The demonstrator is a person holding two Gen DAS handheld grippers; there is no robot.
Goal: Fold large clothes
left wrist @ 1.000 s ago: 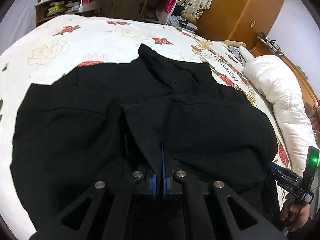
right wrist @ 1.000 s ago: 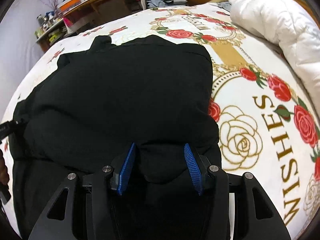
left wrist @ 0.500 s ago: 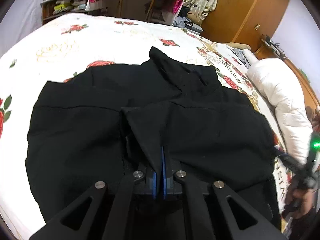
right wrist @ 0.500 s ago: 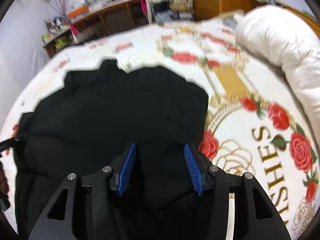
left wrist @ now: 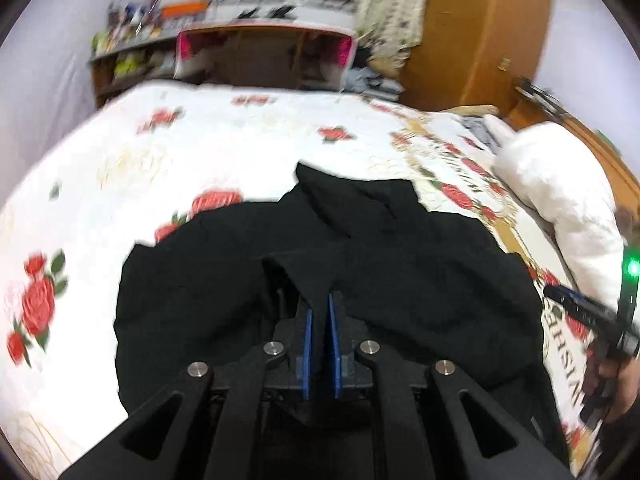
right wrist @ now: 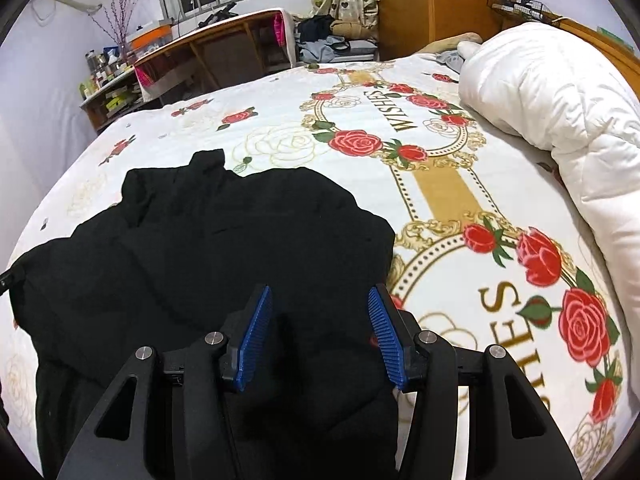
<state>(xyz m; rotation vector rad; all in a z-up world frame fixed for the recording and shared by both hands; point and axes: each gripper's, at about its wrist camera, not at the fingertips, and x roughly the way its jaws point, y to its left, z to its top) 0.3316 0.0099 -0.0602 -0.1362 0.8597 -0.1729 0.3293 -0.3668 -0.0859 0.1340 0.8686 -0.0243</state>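
A large black garment (left wrist: 400,272) lies bunched on the rose-patterned bed sheet (left wrist: 224,148); it also shows in the right wrist view (right wrist: 224,248). My left gripper (left wrist: 320,312) is shut on a fold of the black cloth and holds it raised above the bed. My right gripper (right wrist: 320,308) is open, its blue pads wide apart above the garment's near right edge, with nothing between them. The right gripper also shows at the right edge of the left wrist view (left wrist: 592,312), held by a hand.
A white duvet (right wrist: 560,112) is piled along the bed's right side. A wooden desk (right wrist: 224,48) and cluttered shelves stand beyond the far edge. A wooden wardrobe (left wrist: 480,32) stands at the back right. The sheet (right wrist: 460,184) right of the garment is bare.
Both grippers have risen and pulled back from the bed. The left one still grips the cloth fold, lifting it. The right one stays open and has come off the garment.
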